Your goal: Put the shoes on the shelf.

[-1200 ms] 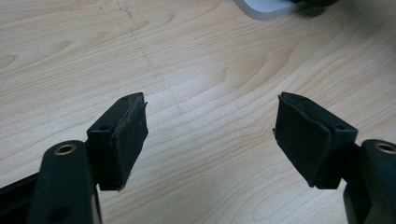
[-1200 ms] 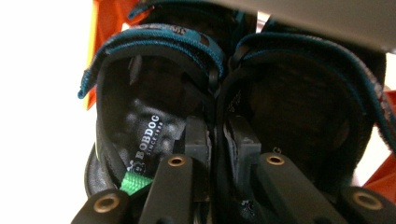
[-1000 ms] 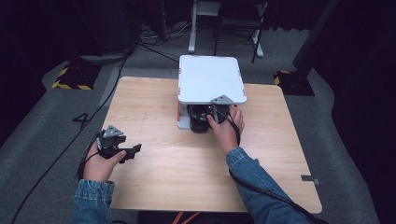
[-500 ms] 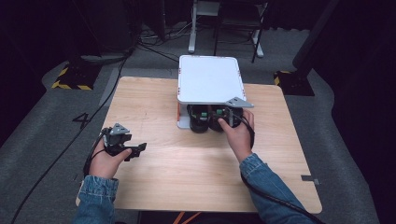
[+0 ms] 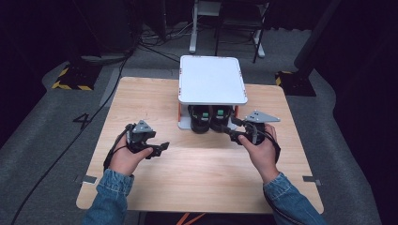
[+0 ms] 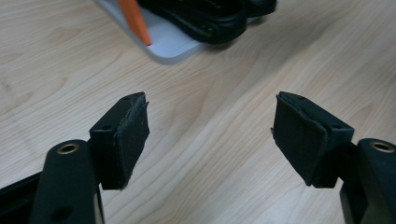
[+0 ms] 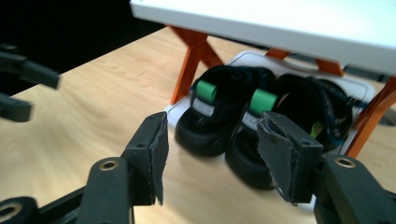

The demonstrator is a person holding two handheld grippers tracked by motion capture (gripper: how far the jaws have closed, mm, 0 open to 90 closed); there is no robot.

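Between the jaws of the right gripper (image 7: 210,156) nothing is held: the pads stand apart with bare air between them, just near of two black shoes (image 7: 243,121), and they have just been opening. Those shoes sit side by side on the low white tray (image 5: 184,124) of a small rack, under its white top shelf (image 5: 211,79), toes toward the person, each with a green tab at the tongue. Judging by this, the shoes are already placed and the right hand (image 5: 260,150) is drawing clear; the good way to do that is to pull straight back toward the near edge, low and level, until the jaws are out from under the shelf, and only then lift.

The left gripper (image 6: 210,135) hovers over bare wood at the near left of the rack, its pads apart and empty, and they have just been closing a little. From its view the corner of the tray and one orange leg (image 6: 133,21) lie just beyond it.

Room is tight only around the rack: the shelf overhangs the shoes, and orange legs (image 7: 189,60) stand at both sides of the opening, so sideways sweeps there could catch them. The table (image 5: 197,187) is open wood near and to the left, while the right hand is closer to the right edge.
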